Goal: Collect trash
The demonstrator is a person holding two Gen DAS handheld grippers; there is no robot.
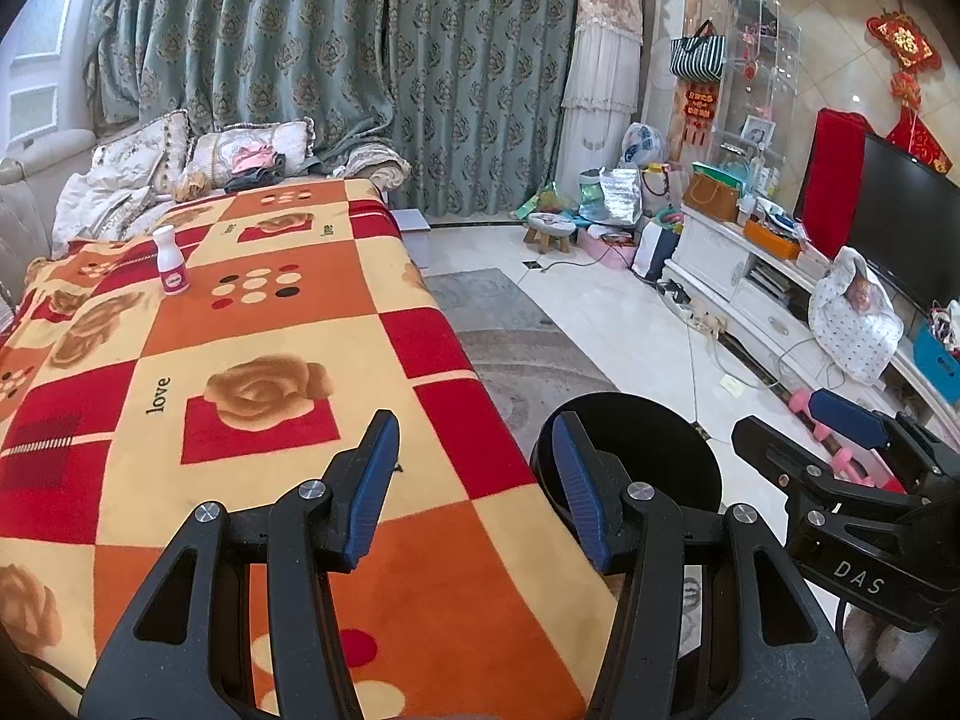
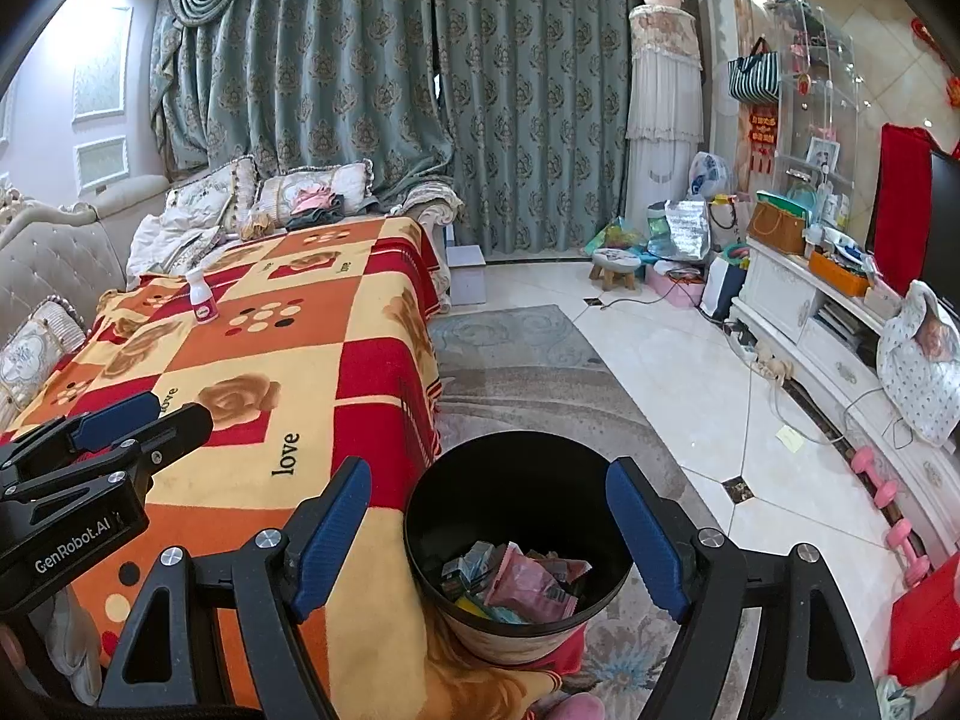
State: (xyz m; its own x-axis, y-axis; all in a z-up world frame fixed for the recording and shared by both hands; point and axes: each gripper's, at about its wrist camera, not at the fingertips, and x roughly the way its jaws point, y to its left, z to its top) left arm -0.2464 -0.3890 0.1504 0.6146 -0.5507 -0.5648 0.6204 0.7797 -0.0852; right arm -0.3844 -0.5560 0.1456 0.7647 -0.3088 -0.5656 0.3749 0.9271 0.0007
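Black bin (image 2: 519, 534) is standing beside the blanket-covered counter (image 2: 288, 360), already holding wrappers (image 2: 522, 585). Both jaws are gaping and empty: right gripper (image 2: 486, 546) is hovering over the bin, left gripper (image 1: 474, 492) facing the bottle (image 1: 171, 261), probably the remaining trash, well apart.

- Teal patterned curtains (image 2: 384, 102) span the back wall, fully drawn; swagged valance on top.
- Sofa (image 2: 60, 264) at left, cream tufted, piled with cushions (image 2: 312, 192).
- Orange, red and yellow rose-print blanket (image 1: 252, 372) covers a long surface.
- Floor: glossy cream tiles (image 2: 678, 384); grey swirl rug (image 2: 516, 348) beside the blanket.
- White TV cabinet (image 1: 738, 276) along right wall, cluttered; dark TV (image 1: 906, 222) on it.
- Small wooden stool (image 2: 615, 267) near the curtains.
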